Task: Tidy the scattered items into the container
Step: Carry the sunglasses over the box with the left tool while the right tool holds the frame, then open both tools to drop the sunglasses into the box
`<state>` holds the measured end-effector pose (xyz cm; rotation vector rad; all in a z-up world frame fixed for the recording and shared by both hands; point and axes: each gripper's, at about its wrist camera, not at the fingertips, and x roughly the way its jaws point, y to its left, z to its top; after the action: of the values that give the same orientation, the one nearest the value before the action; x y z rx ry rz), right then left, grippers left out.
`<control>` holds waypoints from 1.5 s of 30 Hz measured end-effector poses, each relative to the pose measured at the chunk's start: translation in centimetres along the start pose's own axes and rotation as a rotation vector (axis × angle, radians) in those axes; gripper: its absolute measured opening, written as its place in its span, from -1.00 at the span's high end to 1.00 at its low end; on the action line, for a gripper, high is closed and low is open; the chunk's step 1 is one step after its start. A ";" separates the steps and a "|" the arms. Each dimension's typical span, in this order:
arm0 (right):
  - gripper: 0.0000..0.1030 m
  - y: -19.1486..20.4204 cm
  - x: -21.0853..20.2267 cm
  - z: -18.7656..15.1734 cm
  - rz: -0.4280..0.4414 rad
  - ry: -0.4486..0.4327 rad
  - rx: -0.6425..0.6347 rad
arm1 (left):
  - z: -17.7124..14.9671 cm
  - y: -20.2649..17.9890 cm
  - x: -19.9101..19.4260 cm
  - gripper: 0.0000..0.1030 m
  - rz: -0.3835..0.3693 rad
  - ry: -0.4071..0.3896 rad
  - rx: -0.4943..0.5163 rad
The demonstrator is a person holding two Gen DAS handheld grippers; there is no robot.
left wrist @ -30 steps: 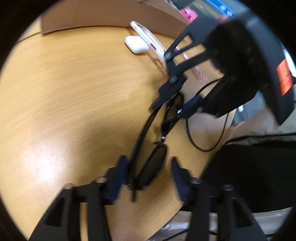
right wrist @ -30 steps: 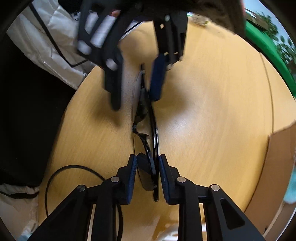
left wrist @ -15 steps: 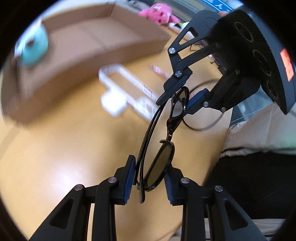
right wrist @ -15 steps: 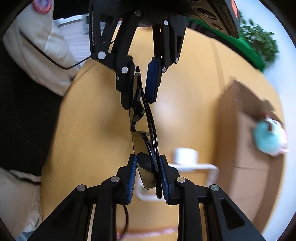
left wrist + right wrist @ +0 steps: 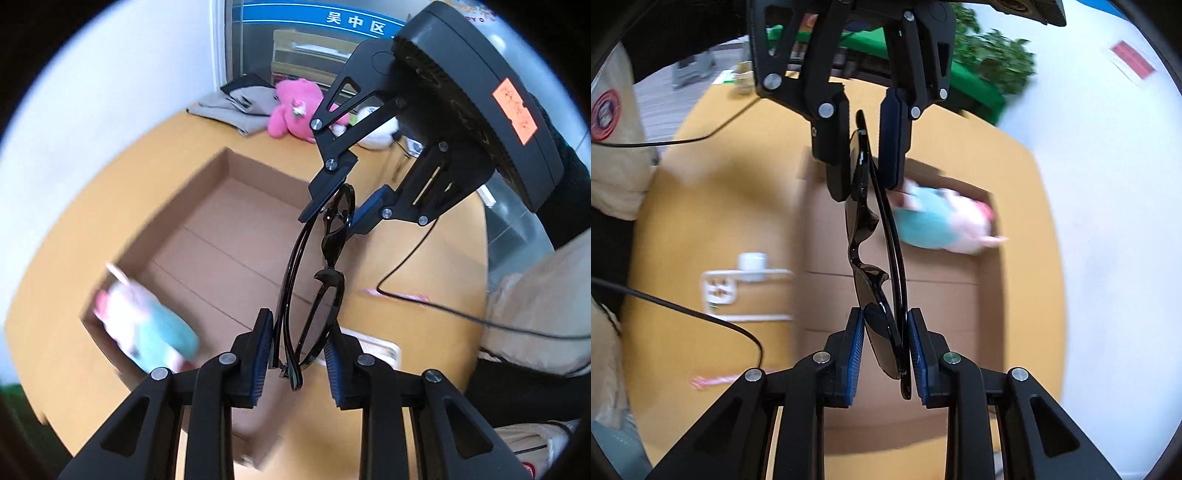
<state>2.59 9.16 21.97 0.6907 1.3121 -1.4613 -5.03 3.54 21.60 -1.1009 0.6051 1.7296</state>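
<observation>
Black sunglasses hang in the air between both grippers, folded. My left gripper is shut on one lens end; my right gripper is shut on the other end. Each gripper shows in the other's view, the right gripper and the left gripper. Below the sunglasses is an open cardboard box, also in the right wrist view. A teal and pink plush toy lies in one corner of the box.
On the wooden table beside the box lie a white phone case, a white earbud case, a pink pen and a black cable. A pink plush and grey cloth sit at the far side.
Both grippers have lifted the sunglasses off the table and carried them over the open cardboard box. The left gripper closed on its lens end a second ago.
</observation>
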 end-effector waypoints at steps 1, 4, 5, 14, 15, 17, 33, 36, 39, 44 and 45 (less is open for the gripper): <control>0.50 -0.8 0.0 -0.7 -0.006 0.004 0.006 | 0.7 0.4 0.3 0.50 0.002 -0.003 0.011; 0.50 -4.0 0.9 -1.8 -0.014 0.019 0.020 | 2.1 1.8 1.4 0.50 -0.006 -0.017 0.040; 0.50 -4.8 1.4 -2.1 -0.014 0.022 0.026 | 2.5 2.6 1.4 0.51 -0.006 -0.023 0.062; 0.51 -10.6 11.6 -5.5 0.059 0.039 0.097 | 4.5 9.8 8.8 0.53 -0.058 0.056 0.087; 0.51 -11.1 13.1 -5.9 0.066 0.042 0.108 | 4.5 10.9 10.1 0.53 -0.066 0.073 0.070; 0.51 -12.0 15.5 -6.6 0.079 0.052 0.126 | 4.4 12.7 12.5 0.53 -0.080 0.094 0.044; 0.50 -16.5 25.5 -9.1 0.084 0.143 0.205 | 3.7 19.4 22.5 0.49 -0.047 0.253 -0.135; 0.50 -16.2 26.0 -8.9 0.083 0.150 0.205 | 3.0 19.6 23.7 0.47 -0.028 0.292 -0.154; 0.49 -16.4 25.9 -8.7 0.092 0.130 0.231 | 2.2 19.6 24.2 0.44 -0.013 0.317 -0.170; 0.34 -16.2 25.1 -8.6 0.108 0.105 0.272 | 1.2 18.9 23.1 0.40 -0.006 0.302 -0.194; 0.21 -16.1 24.9 -8.6 0.108 0.102 0.281 | 1.0 18.8 22.9 0.38 -0.001 0.300 -0.201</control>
<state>-22.11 8.17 3.52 1.0162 1.1363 -1.5542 -25.47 7.09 0.40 -1.5193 0.6217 1.6630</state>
